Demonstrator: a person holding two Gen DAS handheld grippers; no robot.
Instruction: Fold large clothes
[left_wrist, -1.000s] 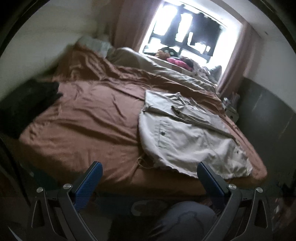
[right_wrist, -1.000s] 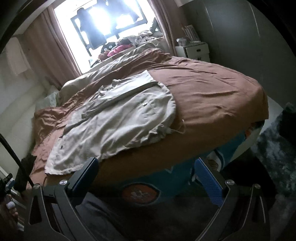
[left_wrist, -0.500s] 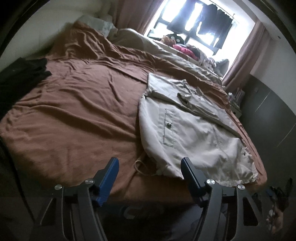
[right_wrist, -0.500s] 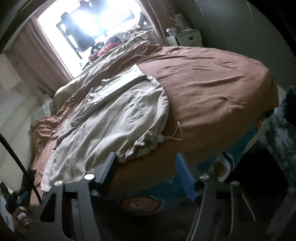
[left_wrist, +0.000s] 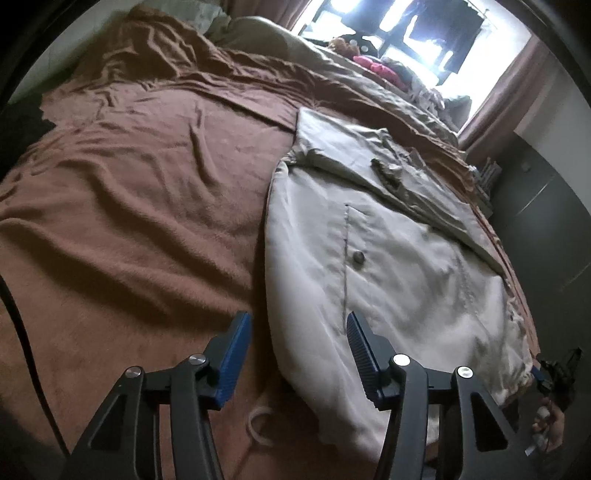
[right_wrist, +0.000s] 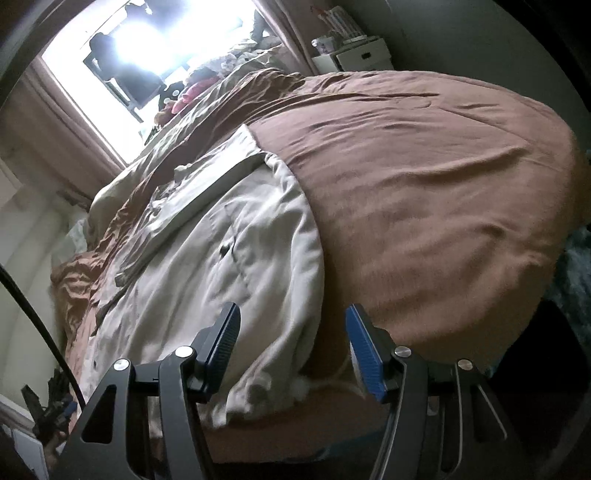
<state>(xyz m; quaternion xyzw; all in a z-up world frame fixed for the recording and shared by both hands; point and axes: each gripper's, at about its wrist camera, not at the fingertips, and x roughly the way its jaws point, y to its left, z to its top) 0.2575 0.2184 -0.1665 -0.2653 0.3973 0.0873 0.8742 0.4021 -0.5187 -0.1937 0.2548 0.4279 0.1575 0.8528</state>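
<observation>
Beige jacket (left_wrist: 388, 258) on brown blanket (left_wrist: 147, 206)

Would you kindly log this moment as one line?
step: approach | target: beige cotton jacket on brown blanket | left gripper: closing, unpressed | right gripper: open

Jacket (left_wrist: 388, 258) flat on blanket (left_wrist: 147, 221), near bed's front edge.

A bed covered by a wrinkled brown blanket (left_wrist: 140, 206) carries a pale jacket (left_wrist: 388, 266) lying flat. In the left wrist view its near edge lies between the jaws, brown blanket to their left. Beyond the jaws, a beige duvet (left_wrist: 369, 81) lies bunched along the far side.
</observation>
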